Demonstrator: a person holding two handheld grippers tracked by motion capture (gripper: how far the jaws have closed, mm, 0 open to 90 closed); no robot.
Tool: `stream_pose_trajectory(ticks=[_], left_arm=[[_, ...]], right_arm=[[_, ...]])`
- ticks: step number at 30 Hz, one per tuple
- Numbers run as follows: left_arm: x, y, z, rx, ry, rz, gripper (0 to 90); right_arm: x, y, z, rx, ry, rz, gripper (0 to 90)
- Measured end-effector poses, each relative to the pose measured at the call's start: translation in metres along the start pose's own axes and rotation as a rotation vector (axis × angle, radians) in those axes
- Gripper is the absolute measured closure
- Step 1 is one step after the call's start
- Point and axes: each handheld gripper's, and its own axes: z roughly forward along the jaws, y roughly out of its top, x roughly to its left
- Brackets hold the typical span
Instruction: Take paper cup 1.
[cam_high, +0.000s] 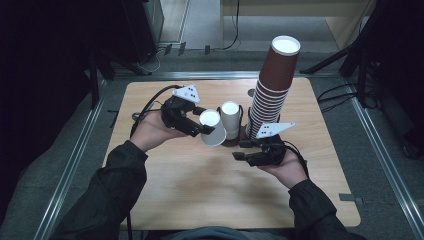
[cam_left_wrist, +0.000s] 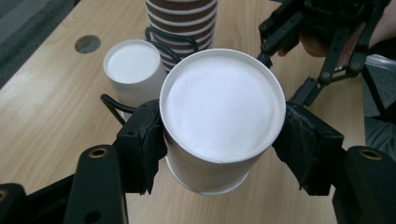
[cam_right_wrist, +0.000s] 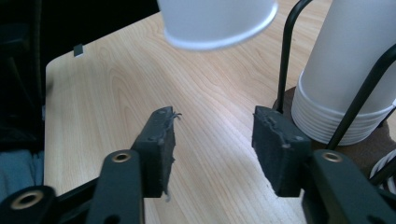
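Observation:
A white paper cup (cam_high: 214, 134) hangs upside down and slightly tilted above the wooden table (cam_high: 200, 190). My left gripper (cam_high: 202, 121) is shut on it. In the left gripper view the two pads (cam_left_wrist: 149, 140) press the cup (cam_left_wrist: 222, 107) on both sides near its base. To its right my right gripper (cam_high: 239, 150) is open with nothing between its jaws. In the right gripper view the open right gripper (cam_right_wrist: 212, 140) sits below the held cup's rim (cam_right_wrist: 215, 18). A short stack of white cups (cam_high: 231, 117) stands upside down in a black wire holder (cam_right_wrist: 285, 56).
A tall leaning stack of brown paper cups (cam_high: 272, 90) stands just right of the white stack (cam_left_wrist: 133, 65). A round hole (cam_left_wrist: 87, 44) is in the tabletop near the far edge. Cables lie on the floor beyond the table.

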Motion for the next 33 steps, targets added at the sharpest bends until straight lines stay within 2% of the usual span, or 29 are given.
stream_pose_trajectory(ticks=[6,7,12,14,15,16,18,19,21,22,24,26,28,33], left_arm=[[-0.007,-0.014,0.005,0.01,-0.044,0.016,35.2],[-0.009,-0.018,0.005,0.01,-0.055,0.017,35.2],[-0.015,-0.027,0.008,0.006,-0.075,0.021,35.2],[-0.018,-0.031,0.011,0.02,-0.08,0.027,35.2],[-0.02,-0.033,0.013,0.024,-0.082,0.031,35.2],[-0.022,-0.035,0.014,0.026,-0.089,0.028,35.1],[-0.024,-0.039,0.016,0.026,-0.096,0.032,35.2],[-0.025,-0.043,0.018,0.016,-0.106,0.025,35.1],[-0.025,-0.044,0.018,0.019,-0.109,0.024,35.1],[-0.026,-0.045,0.019,0.024,-0.115,0.027,35.1],[-0.028,-0.046,0.021,0.028,-0.121,0.03,35.1],[-0.03,-0.046,0.023,0.035,-0.128,0.034,35.1],[-0.032,-0.046,0.026,0.034,-0.146,0.04,35.1],[-0.035,-0.045,0.031,0.045,-0.159,0.052,35.1]], right_arm=[[0.001,-0.002,0.0,0.002,0.029,-0.023,40.7],[0.001,-0.002,0.001,0.007,0.047,-0.025,37.7],[0.001,-0.003,0.004,0.013,0.071,-0.03,32.8],[0.001,-0.003,0.007,0.015,0.086,-0.029,30.0],[0.001,-0.003,0.008,0.016,0.093,-0.033,29.5],[0.002,-0.003,0.01,0.018,0.099,-0.05,25.1],[0.003,-0.002,0.011,0.025,0.095,-0.059,25.4],[0.004,-0.001,0.013,0.029,0.121,-0.062,25.0],[0.005,0.0,0.015,0.026,0.128,-0.067,25.0],[0.006,0.001,0.017,0.025,0.152,-0.074,24.1],[0.007,0.001,0.019,0.018,0.153,-0.085,24.0],[0.008,0.003,0.022,0.017,0.181,-0.097,21.9],[0.007,0.004,0.025,0.016,0.195,-0.1,21.6],[0.008,0.004,0.032,0.033,0.218,-0.093,20.2]])
